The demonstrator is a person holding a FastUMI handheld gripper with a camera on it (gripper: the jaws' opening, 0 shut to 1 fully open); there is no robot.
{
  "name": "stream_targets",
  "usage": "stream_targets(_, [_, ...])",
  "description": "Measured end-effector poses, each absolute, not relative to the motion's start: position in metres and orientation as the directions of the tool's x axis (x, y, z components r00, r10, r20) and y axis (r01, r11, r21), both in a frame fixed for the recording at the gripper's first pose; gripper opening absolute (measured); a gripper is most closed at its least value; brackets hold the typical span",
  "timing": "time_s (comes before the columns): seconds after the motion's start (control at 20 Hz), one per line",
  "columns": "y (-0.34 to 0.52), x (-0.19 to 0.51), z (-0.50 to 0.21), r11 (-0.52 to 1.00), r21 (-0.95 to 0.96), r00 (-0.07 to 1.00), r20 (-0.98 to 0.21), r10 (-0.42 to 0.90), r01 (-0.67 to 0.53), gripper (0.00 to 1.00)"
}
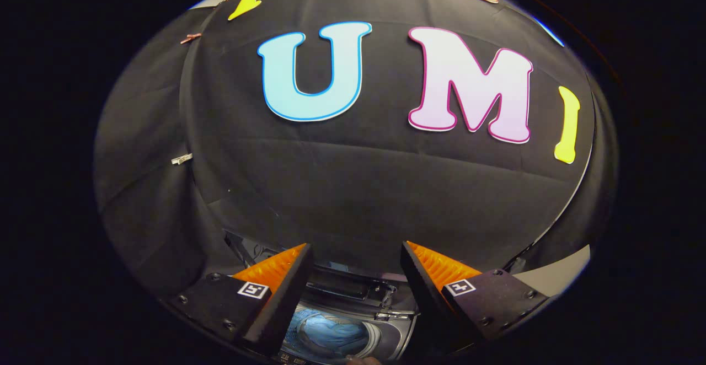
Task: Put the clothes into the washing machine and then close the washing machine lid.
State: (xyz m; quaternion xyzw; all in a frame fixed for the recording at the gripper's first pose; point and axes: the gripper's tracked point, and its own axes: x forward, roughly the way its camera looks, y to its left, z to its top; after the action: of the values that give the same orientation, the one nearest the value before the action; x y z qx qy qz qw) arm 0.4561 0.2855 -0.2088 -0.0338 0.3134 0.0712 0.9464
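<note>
1. While the gripper (pixel 356 255) hangs above the washing machine (pixel 386 321), its fingers (pixel 276 268) stand wide apart, holding nothing.
2. Blue clothes (pixel 331 334) lie inside the drum (pixel 370 336), below and between the fingers.
3. Lid (pixel 347 286): apparently raised behind the opening, against the booth wall.
4. Handling, judged: the lid is rigid and light; take its front edge and swing it down. The clothes are soft and limp.

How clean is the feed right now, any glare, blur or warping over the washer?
Gripper view: strong fisheye bending of the cloth wall; even light, no glare; open fingers sharp; washer below and between them dim but readable, blue clothes in the drum slightly soft.
</note>
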Motion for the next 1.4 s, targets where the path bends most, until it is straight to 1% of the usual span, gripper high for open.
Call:
stream_targets(0.1, [0.279, 0.468, -0.221, 0.992, -0.016, 0.785, -0.613, 0.091, -0.128, 0.99])
stream_targets(0.4, [0.271, 0.478, -0.255, 0.994, -0.01, 0.737, -0.672, 0.074, -0.109, 0.99])
stream_targets(0.65, [0.27, 0.477, -0.258, 0.995, 0.013, 0.736, -0.671, 0.084, -0.102, 1.0])
stream_targets(0.95, [0.27, 0.453, -0.255, 0.994, 0.059, 0.732, -0.672, 0.111, -0.097, 1.0])
stream_targets(1.4, [0.275, 0.4, -0.248, 0.991, 0.057, 0.739, -0.662, 0.128, -0.121, 1.0])
